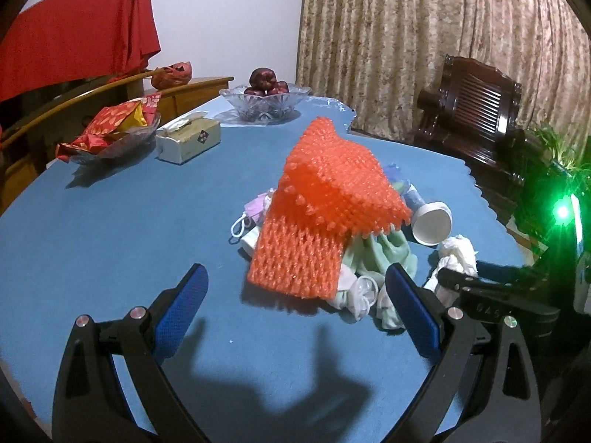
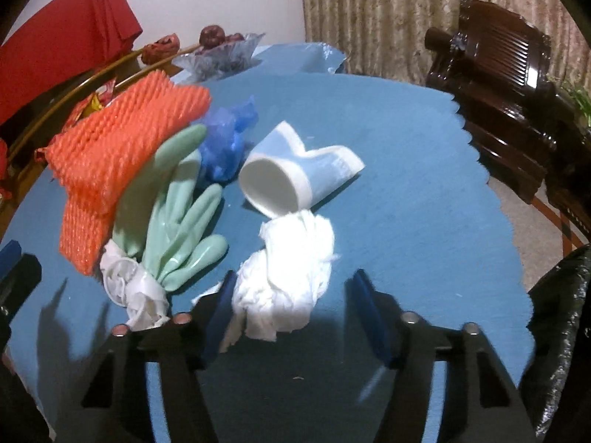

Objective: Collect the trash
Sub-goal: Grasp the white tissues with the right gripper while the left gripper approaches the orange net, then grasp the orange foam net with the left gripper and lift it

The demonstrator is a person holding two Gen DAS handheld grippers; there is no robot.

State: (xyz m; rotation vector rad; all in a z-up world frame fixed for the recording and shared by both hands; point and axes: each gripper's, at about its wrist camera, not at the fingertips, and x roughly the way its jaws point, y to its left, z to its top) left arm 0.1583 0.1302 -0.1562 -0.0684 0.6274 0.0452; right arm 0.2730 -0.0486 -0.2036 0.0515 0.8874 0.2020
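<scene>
Trash heaped mid-desk, your two grippers at its near edge.

The blue desk (image 1: 110, 221) carries an orange foam net (image 1: 325, 199) draped over green gloves (image 2: 181, 221) beside a tipped paper cup (image 2: 291, 181). Your left gripper (image 1: 295, 295) fingers stand wide apart, empty; your right gripper (image 2: 291, 306) fingers straddle a crumpled white tissue (image 2: 288, 280), not clamped.

Dim indoor light, strong fisheye bending

Hard dark shadows fall near on the blue worktop (image 1: 110, 221); a green lamp (image 1: 562, 212) flares at the right edge; black vignette rings both views, and the right wrist view is softly blurred, the tissue wad (image 2: 291, 277) overexposed.
</scene>
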